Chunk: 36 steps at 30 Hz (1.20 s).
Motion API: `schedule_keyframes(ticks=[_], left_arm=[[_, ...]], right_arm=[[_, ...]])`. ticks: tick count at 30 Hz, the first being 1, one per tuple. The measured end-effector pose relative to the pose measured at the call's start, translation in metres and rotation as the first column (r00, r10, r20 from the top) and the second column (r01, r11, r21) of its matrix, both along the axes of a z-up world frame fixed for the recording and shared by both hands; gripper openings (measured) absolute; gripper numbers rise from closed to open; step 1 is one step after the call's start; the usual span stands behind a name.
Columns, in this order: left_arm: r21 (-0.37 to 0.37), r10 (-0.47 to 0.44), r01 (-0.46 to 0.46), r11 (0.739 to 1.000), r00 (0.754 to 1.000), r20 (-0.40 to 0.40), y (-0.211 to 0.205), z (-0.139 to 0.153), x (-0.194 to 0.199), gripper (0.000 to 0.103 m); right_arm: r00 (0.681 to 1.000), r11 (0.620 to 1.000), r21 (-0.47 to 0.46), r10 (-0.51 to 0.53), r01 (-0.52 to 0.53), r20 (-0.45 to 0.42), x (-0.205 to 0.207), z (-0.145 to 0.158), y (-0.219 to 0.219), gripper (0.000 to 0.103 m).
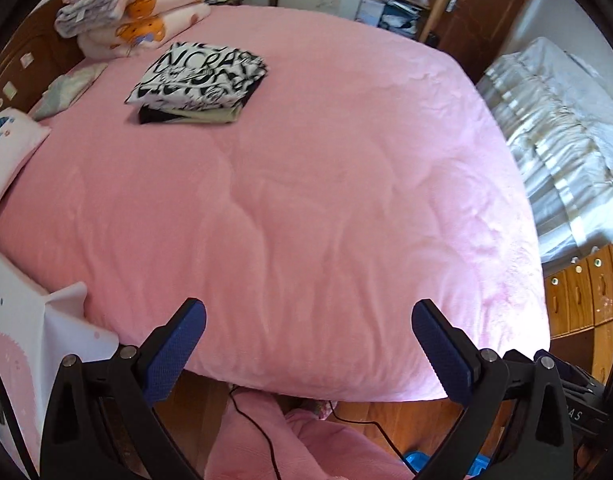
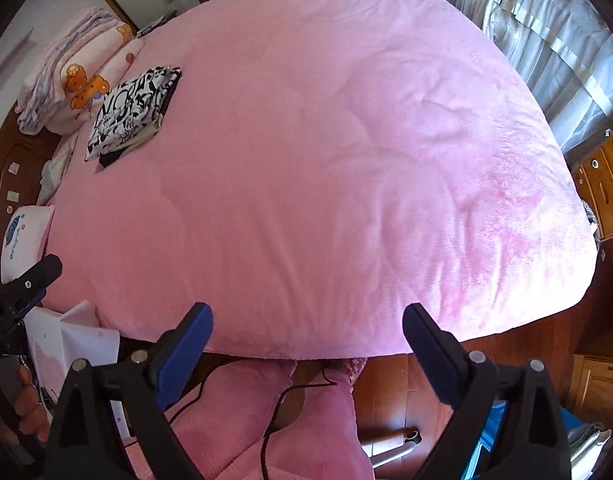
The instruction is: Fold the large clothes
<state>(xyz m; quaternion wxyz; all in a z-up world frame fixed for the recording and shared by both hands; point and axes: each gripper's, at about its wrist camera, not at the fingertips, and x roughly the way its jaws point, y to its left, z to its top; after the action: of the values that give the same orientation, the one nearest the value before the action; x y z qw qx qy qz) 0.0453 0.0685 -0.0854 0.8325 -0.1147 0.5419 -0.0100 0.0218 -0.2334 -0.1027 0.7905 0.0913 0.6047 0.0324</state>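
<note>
A folded black-and-white printed garment (image 1: 202, 76) lies on top of a small stack of folded clothes at the far left of the pink bed (image 1: 306, 208); it also shows in the right wrist view (image 2: 132, 108). My left gripper (image 1: 308, 320) is open and empty above the near edge of the bed. My right gripper (image 2: 308, 320) is open and empty, also over the near edge of the pink bed (image 2: 326, 180). The left gripper's finger shows at the left edge of the right wrist view (image 2: 30, 280).
Folded blankets with a bear print (image 1: 134, 12) are stacked by the wooden headboard (image 1: 18, 64). A white pillow (image 1: 6, 148) lies at the left. Curtains (image 1: 562, 132) and wooden drawers (image 1: 578, 296) stand to the right. A black cable (image 2: 290, 404) runs over pink trousers below.
</note>
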Motion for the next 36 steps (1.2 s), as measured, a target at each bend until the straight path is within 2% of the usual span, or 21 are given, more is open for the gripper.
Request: schedule_keyframes(ticks=[3,7,12,16,25,36], left_arm=[[0.017,-0.027,0.027,0.999,1.000,0.005,-0.015,0.010,-0.005,0.103],[0.069,-0.055,0.052,0.996,0.997,0.046,-0.027,0.027,-0.008,0.103],[0.132,-0.052,0.036,0.991,0.992,0.119,-0.038,0.052,-0.018,0.103],[0.145,-0.042,0.021,0.989,0.989,0.142,-0.041,0.059,-0.024,0.103],[0.115,-0.001,-0.015,0.993,0.989,0.145,-0.031,0.060,-0.025,0.103],[0.142,0.004,-0.024,0.990,0.990,0.141,-0.035,0.061,-0.029,0.103]], right_arm=[[0.998,1.000,0.004,0.030,-0.030,0.050,-0.005,0.024,0.005,0.097],[0.988,0.998,-0.046,0.053,-0.046,0.148,-0.006,0.053,0.013,0.100],[0.980,0.997,-0.060,0.064,-0.053,0.189,-0.007,0.070,0.016,0.100],[0.968,0.997,-0.067,0.058,-0.043,0.245,-0.012,0.084,0.014,0.101],[0.967,0.994,-0.064,0.105,-0.092,0.232,-0.008,0.080,0.023,0.103],[0.961,0.987,-0.108,0.141,-0.118,0.239,-0.008,0.081,0.036,0.103]])
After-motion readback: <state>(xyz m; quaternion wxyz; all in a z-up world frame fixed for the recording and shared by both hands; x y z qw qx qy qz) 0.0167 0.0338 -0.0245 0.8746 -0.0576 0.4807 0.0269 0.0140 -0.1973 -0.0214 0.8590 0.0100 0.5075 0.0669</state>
